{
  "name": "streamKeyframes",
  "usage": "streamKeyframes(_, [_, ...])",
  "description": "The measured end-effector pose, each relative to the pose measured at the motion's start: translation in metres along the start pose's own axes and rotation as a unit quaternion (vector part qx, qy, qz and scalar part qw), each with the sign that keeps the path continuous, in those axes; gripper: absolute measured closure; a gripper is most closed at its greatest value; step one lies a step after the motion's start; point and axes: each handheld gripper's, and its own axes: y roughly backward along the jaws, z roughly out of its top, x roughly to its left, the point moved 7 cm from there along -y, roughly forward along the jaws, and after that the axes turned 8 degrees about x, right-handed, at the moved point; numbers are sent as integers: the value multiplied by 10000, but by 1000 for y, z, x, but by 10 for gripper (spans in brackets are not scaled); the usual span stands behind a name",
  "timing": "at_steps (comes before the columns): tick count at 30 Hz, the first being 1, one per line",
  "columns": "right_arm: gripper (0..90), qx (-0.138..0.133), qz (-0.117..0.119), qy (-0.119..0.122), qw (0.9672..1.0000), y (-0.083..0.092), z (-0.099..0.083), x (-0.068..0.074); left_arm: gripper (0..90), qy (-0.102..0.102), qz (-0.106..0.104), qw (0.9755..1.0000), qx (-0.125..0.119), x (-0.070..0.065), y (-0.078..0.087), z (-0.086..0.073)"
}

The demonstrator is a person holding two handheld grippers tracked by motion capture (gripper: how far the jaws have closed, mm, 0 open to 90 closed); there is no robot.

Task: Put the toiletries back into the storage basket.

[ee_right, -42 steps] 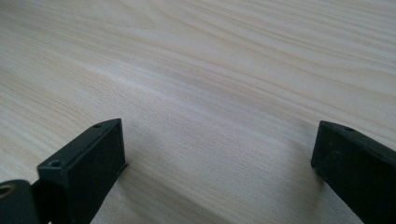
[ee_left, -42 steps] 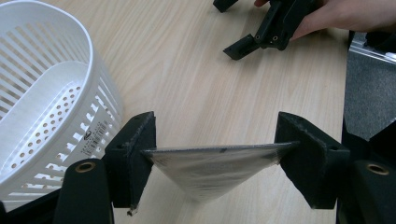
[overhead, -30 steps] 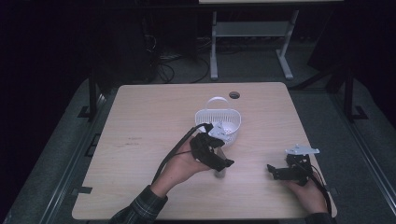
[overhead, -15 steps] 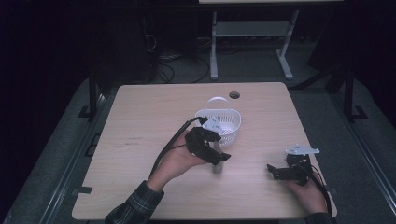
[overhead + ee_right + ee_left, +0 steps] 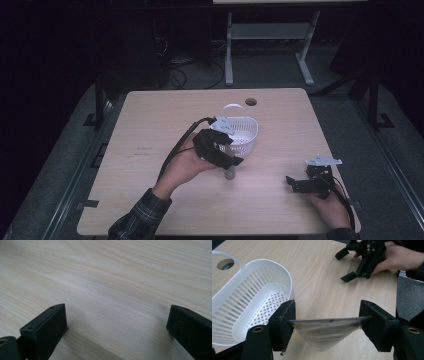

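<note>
We see the left tongs (image 5: 327, 325) pinching a clear plastic cup (image 5: 325, 332) across its rim: each black pad presses on one side of the rim, and the cup hangs between them with its narrower bottom pointing down at the desk (image 5: 322, 277). In the high view the left tongs (image 5: 231, 161) sit a little nearer the person than the middle of the desk (image 5: 150, 125), held in the person's left hand (image 5: 187, 162), with the cup (image 5: 230, 173) showing as a small pale shape below the jaws. Whether the bottom of the cup touches the wood or hangs just above it, we cannot tell.

Just beside the cup, on its far side, stands a white slotted basket (image 5: 240, 135) with a loop handle at its far end. In the left gripper view the basket (image 5: 249, 297) lies just to the left of the left pad, its perforated floor bare. A round cable hole (image 5: 251, 102) sits near the far edge of the desk, beyond the basket.

The right tongs (image 5: 295, 182) rest low near the right front corner of the desk, well apart from the cup, held by the person's right hand (image 5: 330, 207). Their jaws stand spread with only bare wood (image 5: 112, 277) between them, as the right gripper view shows. From the left gripper view we see the same right tongs (image 5: 347, 265) spread wide.
</note>
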Motion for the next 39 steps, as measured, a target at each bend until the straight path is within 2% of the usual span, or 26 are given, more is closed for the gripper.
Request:
streamKeyframes(9, [23,0,0,0,10000,0,0,0,297,50,51,9999,-84,6,7,5])
streamKeyframes(34, [23,1,0,-1,10000,0,0,0,297,123,132,9997,-134,23,28,11])
streamKeyframes(39, [23,-1,1,-4,10000,0,0,0,298,86,158,9998,-100,26,32,13])
